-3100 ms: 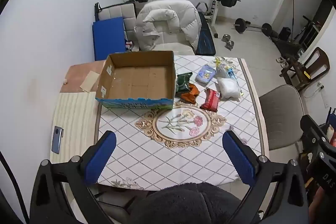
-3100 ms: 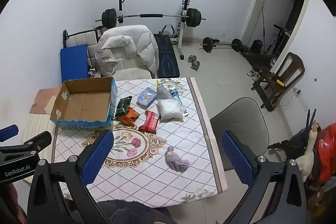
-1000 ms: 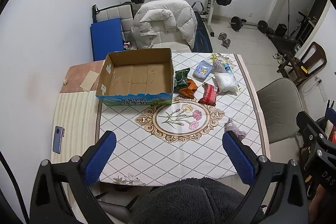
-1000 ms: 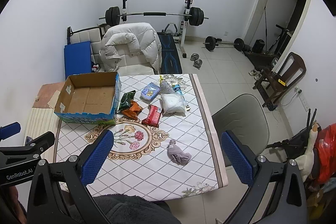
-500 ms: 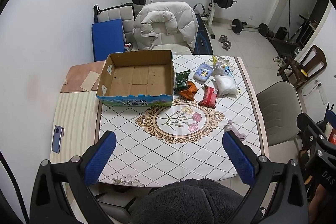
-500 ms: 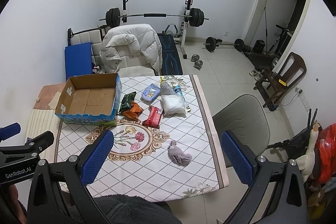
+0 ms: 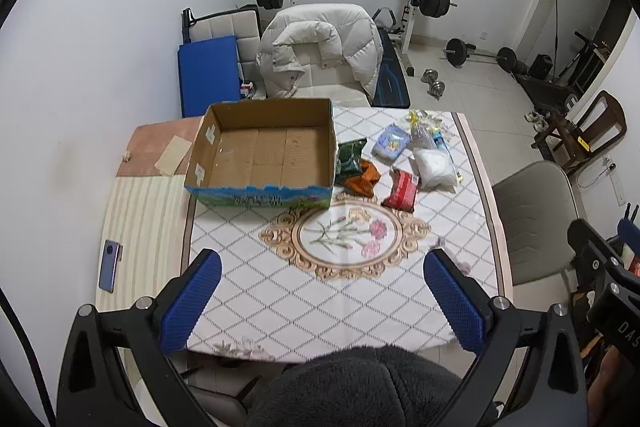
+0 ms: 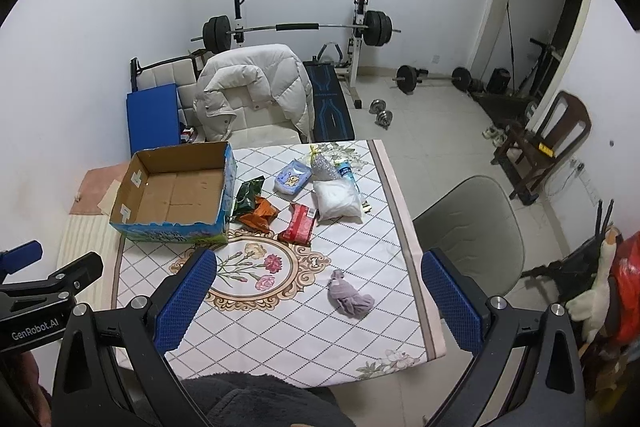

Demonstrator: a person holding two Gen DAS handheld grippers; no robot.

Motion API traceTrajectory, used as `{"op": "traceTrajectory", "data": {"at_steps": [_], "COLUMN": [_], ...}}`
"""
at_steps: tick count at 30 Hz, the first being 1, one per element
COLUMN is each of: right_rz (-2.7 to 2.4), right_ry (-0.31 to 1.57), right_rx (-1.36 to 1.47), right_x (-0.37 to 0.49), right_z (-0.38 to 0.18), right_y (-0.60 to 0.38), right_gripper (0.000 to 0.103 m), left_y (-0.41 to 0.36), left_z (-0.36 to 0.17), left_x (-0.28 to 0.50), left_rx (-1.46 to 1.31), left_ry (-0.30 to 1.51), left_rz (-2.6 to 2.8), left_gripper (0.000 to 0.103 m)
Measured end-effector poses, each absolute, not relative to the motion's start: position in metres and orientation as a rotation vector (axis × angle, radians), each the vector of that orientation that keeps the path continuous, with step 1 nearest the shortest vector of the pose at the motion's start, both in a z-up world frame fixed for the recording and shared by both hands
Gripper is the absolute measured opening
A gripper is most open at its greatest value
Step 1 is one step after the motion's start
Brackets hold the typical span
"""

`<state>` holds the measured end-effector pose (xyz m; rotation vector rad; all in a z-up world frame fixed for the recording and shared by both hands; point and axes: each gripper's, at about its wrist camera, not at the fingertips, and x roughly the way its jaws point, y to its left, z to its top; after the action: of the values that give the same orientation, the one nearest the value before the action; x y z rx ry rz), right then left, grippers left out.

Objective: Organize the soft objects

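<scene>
An empty cardboard box [image 7: 264, 151] [image 8: 176, 191] stands at the table's far left. Right of it lie a green packet [image 7: 351, 155] [image 8: 249, 197], an orange packet [image 7: 364, 181] [image 8: 260, 213], a red packet [image 7: 402, 189] [image 8: 301, 223], a pale blue pack [image 7: 391, 143] [image 8: 294, 178], a white soft bag [image 7: 434, 169] [image 8: 336, 202] and a silvery pouch [image 8: 322, 163]. A crumpled mauve cloth [image 8: 348, 295] [image 7: 460, 265] lies near the right edge. My left gripper [image 7: 320, 301] and right gripper [image 8: 316, 301] hover open high above the near side, holding nothing.
The table [image 7: 320, 291] wears a white diamond-pattern cloth with a floral medallion. A grey chair [image 8: 472, 223] stands at its right, a jacket-draped chair [image 7: 320, 47] behind it. A phone [image 7: 109, 266] lies on the striped mat at left. Barbell rack and weights sit beyond.
Both views have drifted a little nearer to the table and the objects look slightly larger. Nothing on the table has moved, and both grippers stay open.
</scene>
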<state>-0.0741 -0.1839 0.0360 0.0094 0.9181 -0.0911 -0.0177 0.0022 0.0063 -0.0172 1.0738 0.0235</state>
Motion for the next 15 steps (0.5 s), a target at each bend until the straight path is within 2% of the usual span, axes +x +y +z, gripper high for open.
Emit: {"op": "traceTrajectory", "data": {"at_steps": [7, 10, 15], "right_rz": [-0.131, -0.128, -0.106], "right_ry": [0.94, 1.028, 1.28], "right_rx": [0.051, 0.08, 0.134], "right_x": [0.0, 0.071, 0.204], "right_z": [-0.002, -0.053, -0.189], "right_y": [-0.23, -0.256, -0.297], "right_gripper": [0.103, 0.103, 0.103], "left_y": [-0.013, -0.036, -0.08], "left_z": [-0.032, -0.087, -0.19], "left_x": [0.082, 0.148, 0.225], "left_rx": [0.04, 0.11, 0.171], "left_ry": [1.051, 1.154, 1.336], "left_rz": [0.052, 0.02, -0.048], "left_gripper": [0.103, 0.103, 0.103]}}
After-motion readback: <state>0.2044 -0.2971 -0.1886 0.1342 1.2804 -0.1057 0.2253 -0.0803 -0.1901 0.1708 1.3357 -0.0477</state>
